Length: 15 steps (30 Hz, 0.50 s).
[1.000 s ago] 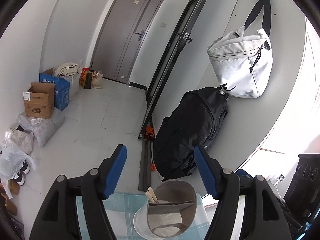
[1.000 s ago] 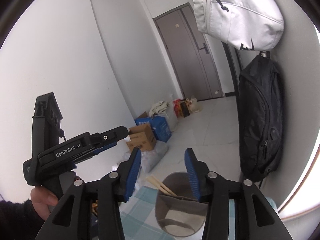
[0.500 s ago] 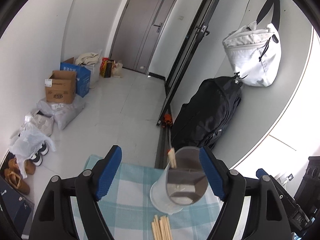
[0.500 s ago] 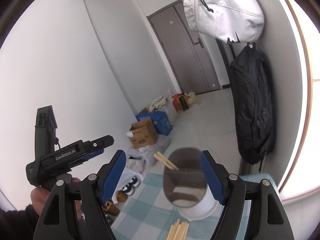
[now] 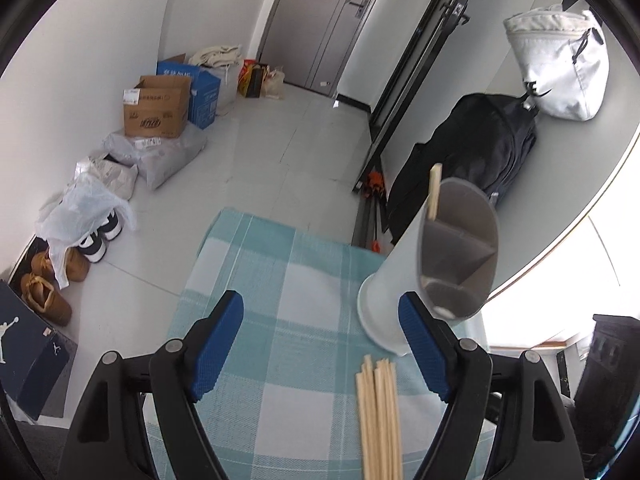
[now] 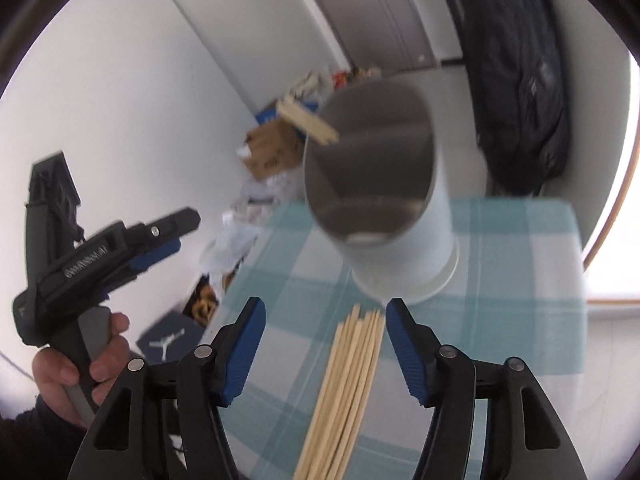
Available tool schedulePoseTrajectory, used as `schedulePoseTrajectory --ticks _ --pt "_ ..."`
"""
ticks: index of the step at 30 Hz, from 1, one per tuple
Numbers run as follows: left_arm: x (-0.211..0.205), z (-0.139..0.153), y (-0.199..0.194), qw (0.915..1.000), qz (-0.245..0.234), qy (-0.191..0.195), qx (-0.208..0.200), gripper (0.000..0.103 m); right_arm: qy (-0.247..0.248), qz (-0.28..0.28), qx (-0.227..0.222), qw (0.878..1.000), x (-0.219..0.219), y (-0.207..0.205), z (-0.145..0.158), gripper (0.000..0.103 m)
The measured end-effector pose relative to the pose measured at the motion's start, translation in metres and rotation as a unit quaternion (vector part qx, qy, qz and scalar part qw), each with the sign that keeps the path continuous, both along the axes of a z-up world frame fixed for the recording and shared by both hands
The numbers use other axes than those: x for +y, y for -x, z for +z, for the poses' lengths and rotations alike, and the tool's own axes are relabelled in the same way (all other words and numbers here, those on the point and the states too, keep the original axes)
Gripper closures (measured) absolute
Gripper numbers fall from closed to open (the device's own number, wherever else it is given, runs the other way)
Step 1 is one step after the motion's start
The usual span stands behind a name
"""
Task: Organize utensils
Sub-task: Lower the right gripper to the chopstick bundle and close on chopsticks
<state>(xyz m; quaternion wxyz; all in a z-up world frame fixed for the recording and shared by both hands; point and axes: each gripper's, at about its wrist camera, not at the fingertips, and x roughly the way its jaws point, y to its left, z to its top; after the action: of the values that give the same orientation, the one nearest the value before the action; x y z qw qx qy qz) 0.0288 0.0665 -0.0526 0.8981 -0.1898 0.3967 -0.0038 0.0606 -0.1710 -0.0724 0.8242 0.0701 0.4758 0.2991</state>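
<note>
A white utensil holder [image 5: 436, 268] [image 6: 396, 224] with grey inner dividers stands on a teal checked tablecloth [image 5: 288, 292] [image 6: 516, 280]. A pair of wooden chopsticks [image 5: 434, 190] [image 6: 308, 120] sticks out of it. A bundle of loose wooden chopsticks [image 5: 378, 416] [image 6: 348, 384] lies on the cloth in front of the holder. My left gripper [image 5: 322, 344] hangs open above the cloth, left of the bundle. My right gripper [image 6: 322, 344] hovers over the bundle's far ends, its jaws closing, its pads clear of the sticks. A hand holds the left gripper [image 6: 104, 256] at the left of the right wrist view.
Beyond the table's far edge lie cardboard boxes [image 5: 156, 108], plastic bags and shoes [image 5: 52, 280] along the left wall. A black backpack [image 5: 468, 168] and a white bag [image 5: 560, 68] hang on the right wall. A grey door [image 5: 320, 20] is at the back.
Both grippers have dropped and tilted down toward the table. The cloth and the loose chopstick bundle have come into view. The right jaws widened, then narrowed.
</note>
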Motion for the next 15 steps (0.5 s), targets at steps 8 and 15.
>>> schedulePoseTrajectory --ticks 8,15 --pt "0.030 -0.028 -0.006 0.9970 0.009 0.040 0.066 0.027 0.089 0.021 0.067 0.994 0.037 -0.024 -0.051 0.074" --pt "0.046 -0.039 -0.005 0.9941 0.029 0.064 0.082 0.027 0.156 0.025 0.082 0.984 0.061 -0.034 -0.069 0.079"
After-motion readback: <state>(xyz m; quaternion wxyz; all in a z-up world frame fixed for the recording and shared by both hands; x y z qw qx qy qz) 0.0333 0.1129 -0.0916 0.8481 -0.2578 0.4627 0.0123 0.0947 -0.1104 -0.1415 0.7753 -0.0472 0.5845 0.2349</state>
